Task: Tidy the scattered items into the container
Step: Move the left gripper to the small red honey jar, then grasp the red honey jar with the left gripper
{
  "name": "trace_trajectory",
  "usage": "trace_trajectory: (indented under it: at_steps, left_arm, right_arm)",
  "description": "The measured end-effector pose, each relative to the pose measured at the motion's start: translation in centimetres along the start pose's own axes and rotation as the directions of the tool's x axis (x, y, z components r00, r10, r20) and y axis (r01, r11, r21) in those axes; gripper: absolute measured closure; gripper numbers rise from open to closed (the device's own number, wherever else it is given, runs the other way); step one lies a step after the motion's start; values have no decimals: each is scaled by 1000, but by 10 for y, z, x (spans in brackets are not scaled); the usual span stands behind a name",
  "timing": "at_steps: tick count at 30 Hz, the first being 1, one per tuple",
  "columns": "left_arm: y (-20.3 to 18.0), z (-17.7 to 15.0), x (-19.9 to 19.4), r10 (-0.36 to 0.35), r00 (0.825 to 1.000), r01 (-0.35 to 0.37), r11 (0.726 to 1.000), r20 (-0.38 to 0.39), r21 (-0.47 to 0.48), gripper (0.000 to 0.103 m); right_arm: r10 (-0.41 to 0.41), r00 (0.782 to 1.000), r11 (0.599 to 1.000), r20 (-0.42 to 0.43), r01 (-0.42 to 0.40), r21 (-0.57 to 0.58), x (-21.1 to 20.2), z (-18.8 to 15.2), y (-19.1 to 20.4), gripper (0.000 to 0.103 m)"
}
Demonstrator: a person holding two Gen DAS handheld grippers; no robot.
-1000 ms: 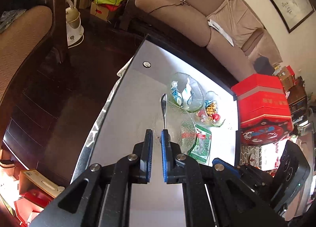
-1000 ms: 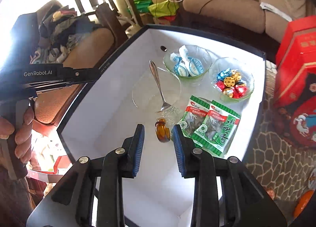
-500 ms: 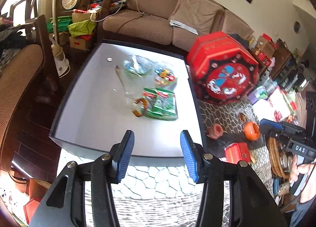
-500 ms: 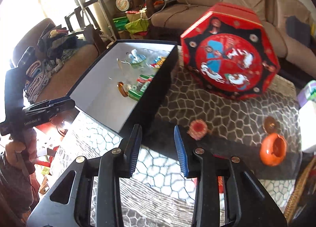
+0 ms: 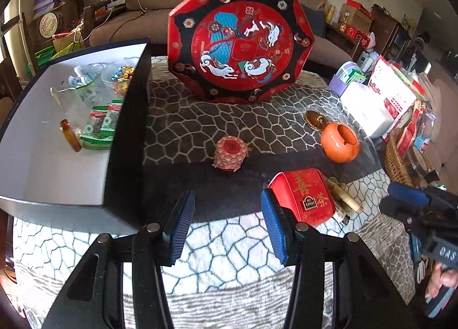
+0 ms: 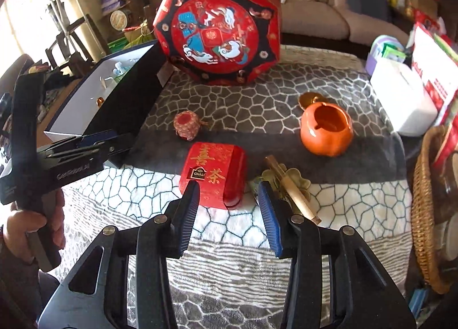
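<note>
The container is a black box with a white inside (image 5: 51, 174) at the left; it holds glass bowls of sweets, green packets (image 5: 100, 128), a spoon and an amber bottle (image 5: 70, 135). It also shows in the right wrist view (image 6: 86, 100). A red tea tin (image 5: 303, 195) (image 6: 213, 174), a small red-wrapped jar (image 5: 230, 153) (image 6: 186, 125), an orange ashtray (image 5: 339, 143) (image 6: 326, 133) and a paper roll (image 6: 289, 185) lie on the patterned cloth. My left gripper (image 5: 227, 204) is open and empty, left of the tin. My right gripper (image 6: 229, 194) is open and empty, just before the tin.
A large red octagonal box (image 5: 240, 39) stands behind the items. A white box (image 5: 366, 108) and packages sit at the right, with a wicker basket (image 6: 426, 214) at the right edge. A sofa (image 5: 160, 14) runs behind the table.
Both grippers have pulled back out of the container and swung right over the cloth. The left gripper opened after leaving the spoon; the right left the amber bottle inside and opened wider.
</note>
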State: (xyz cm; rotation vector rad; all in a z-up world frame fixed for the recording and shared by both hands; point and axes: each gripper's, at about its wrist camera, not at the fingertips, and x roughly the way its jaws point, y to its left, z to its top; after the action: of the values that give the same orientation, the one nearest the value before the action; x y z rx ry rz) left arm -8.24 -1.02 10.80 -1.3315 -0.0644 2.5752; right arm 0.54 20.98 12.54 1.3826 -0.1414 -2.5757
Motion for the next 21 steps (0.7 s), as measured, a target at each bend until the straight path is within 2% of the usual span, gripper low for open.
trace_trajectory:
  at_steps: [4, 6, 9, 12, 15, 21]
  left_arm:
    - [-4, 14, 37, 38, 999, -38, 999, 5, -16, 55]
    - [-6, 21, 50, 36, 999, -36, 999, 9, -13, 55]
    - [-10, 30, 68, 27, 1000, -27, 1000, 7, -8, 49]
    - [-14, 35, 84, 52, 999, -52, 999, 6, -7, 48]
    - [-15, 38, 98, 67, 998, -67, 998, -2, -13, 48]
    - [-7, 38, 113, 95, 996, -95, 995, -1, -40, 49]
  right_arm:
    - [23, 999, 999, 25, -24, 38, 15, -9, -18, 61]
    - [18, 999, 998, 38, -20, 53, 19, -13, -29, 55]
    - [9, 1000, 997, 13, -10, 78, 23, -12, -46, 55]
    - [21, 999, 993, 50, -27, 118, 14, -8, -61, 55]
    - [2, 997, 993, 72, -10, 120, 6, -7, -68, 51]
    - [26, 999, 991, 40, -31, 131, 16, -8, -70, 51]
